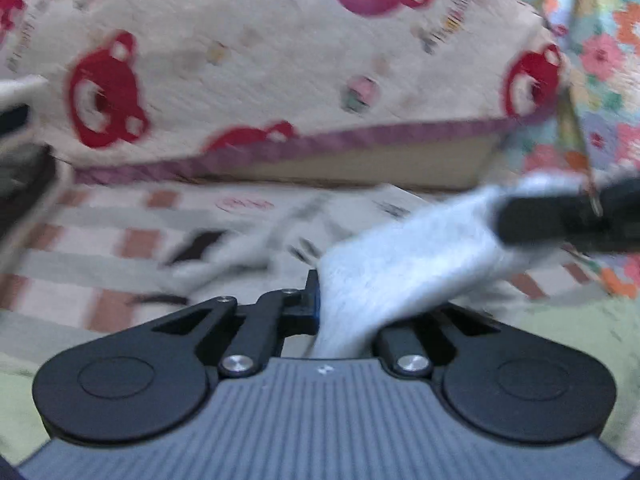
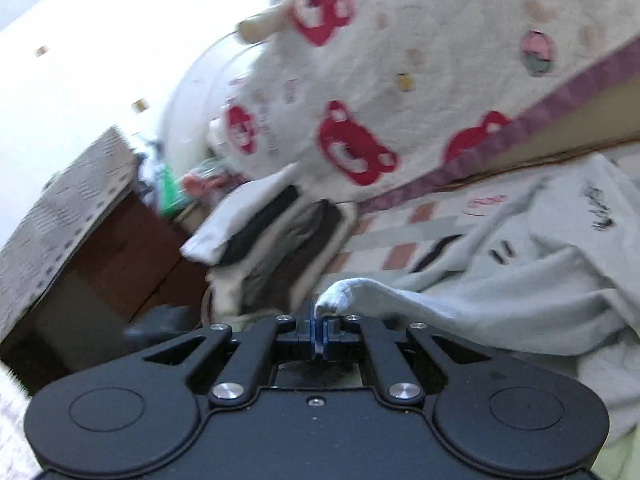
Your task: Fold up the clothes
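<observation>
Garment (image 2: 520, 292), pale grey: one edge pinched in left gripper (image 1: 320, 304), another in right gripper (image 2: 319, 334); cloth stretched between both, remainder trailing onto bed (image 2: 400, 236).

Your work surface is the checked bed sheet (image 2: 404, 220), pink and grey squares on white. The pale grey garment (image 2: 540, 280) w/ black marks lies crumpled on it at 3 o'clock in the right wrist view. A stack of folded clothes (image 2: 276, 236), white and dark layers, sits on it at 9 o'clock. A bear-print quilt (image 1: 280, 60) w/ purple trim lies at 12 o'clock. Green cover (image 1: 576, 332) at 5 o'clock, left view.
</observation>
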### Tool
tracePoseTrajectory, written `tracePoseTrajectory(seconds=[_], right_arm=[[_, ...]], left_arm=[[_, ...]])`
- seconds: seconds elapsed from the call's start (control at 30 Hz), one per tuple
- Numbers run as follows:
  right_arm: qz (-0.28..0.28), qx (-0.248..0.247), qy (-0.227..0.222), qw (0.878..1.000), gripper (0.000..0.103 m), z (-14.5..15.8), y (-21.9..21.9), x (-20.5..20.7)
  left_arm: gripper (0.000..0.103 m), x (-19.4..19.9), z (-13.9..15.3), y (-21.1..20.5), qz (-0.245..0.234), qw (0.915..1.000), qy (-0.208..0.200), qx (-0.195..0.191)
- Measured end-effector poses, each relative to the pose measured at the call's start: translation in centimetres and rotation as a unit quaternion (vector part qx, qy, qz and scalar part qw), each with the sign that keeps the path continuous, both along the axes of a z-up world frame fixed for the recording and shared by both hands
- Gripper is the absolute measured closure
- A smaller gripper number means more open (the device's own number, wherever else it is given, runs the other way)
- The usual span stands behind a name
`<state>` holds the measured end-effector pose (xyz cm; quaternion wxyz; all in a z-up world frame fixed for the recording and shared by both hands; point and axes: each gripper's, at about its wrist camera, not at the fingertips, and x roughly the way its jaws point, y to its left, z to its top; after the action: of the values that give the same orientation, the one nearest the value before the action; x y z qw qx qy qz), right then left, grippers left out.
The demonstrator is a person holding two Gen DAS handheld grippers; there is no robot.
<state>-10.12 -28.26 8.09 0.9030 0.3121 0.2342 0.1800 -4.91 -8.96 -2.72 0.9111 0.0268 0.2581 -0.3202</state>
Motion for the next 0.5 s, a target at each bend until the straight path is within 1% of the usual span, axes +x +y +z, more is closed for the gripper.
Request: tracePoseTrajectory(seconds=[0.03, 0.1, 0.13, 0.17, 0.23, 0.33, 0.37, 0.4, 0.43, 0.47, 0.5], right_arm=[[-0.011, -0.009, 0.001, 1.0, 0.093, -0.1, -0.3, -0.1], [-0.032, -0.036, 0.004, 0.999, 0.092, -0.1, -1.1, -0.2], [-0.038, -0.081, 0.012, 0.996, 0.09, -0.3, -1.3, 0.0], [-0.045, -0.126, 0.02, 0.991, 0.084, -0.5, -1.6, 0.1], [-0.058, -0.186, 0.052, 0.979, 0.077, -1.2, -2.4, 0.4], [-0.077, -0.273, 0.101, 0.954, 0.077, -2.3, -3.5, 0.9], [-0.083, -0.301, 0.117, 0.943, 0.077, -2.7, -3.9, 1.0], [-0.077, -0.3, 0.123, 0.943, 0.075, -3.0, -3.9, 1.2], [-0.066, -0.31, 0.124, 0.94, 0.069, -3.4, -3.4, 1.4], [-0.054, -0.32, 0.124, 0.938, 0.059, -3.7, -2.9, 1.6], [-0.035, -0.337, 0.126, 0.932, 0.056, -4.3, -1.9, 2.1]], left_arm=[[0.099, 0.6, 0.4, 0.9, 0.014, 0.9999, -0.006, 0.001], [0.099, 2.0, 1.5, 2.8, 0.044, 0.9989, -0.016, 0.001], [0.099, 2.9, 2.1, 3.8, 0.061, 0.9979, -0.021, 0.001], [0.099, 3.8, 3.1, 5.0, 0.074, 0.9966, -0.036, 0.001], [0.099, 5.5, 5.3, 7.4, 0.1, 0.9927, -0.066, -0.001], [0.099, 8.1, 8.2, 11.2, 0.142, 0.9856, -0.086, -0.035], [0.099, 9.0, 8.5, 12.2, 0.15, 0.9844, -0.08, -0.045], [0.099, 9.7, 8.0, 12.8, 0.16, 0.984, -0.068, -0.04], [0.099, 10.4, 7.4, 13.3, 0.169, 0.9834, -0.055, -0.033], [0.099, 11.1, 6.9, 13.8, 0.179, 0.9826, -0.043, -0.026], [0.099, 11.5, 5.9, 14.1, 0.181, 0.9828, -0.032, -0.016]])
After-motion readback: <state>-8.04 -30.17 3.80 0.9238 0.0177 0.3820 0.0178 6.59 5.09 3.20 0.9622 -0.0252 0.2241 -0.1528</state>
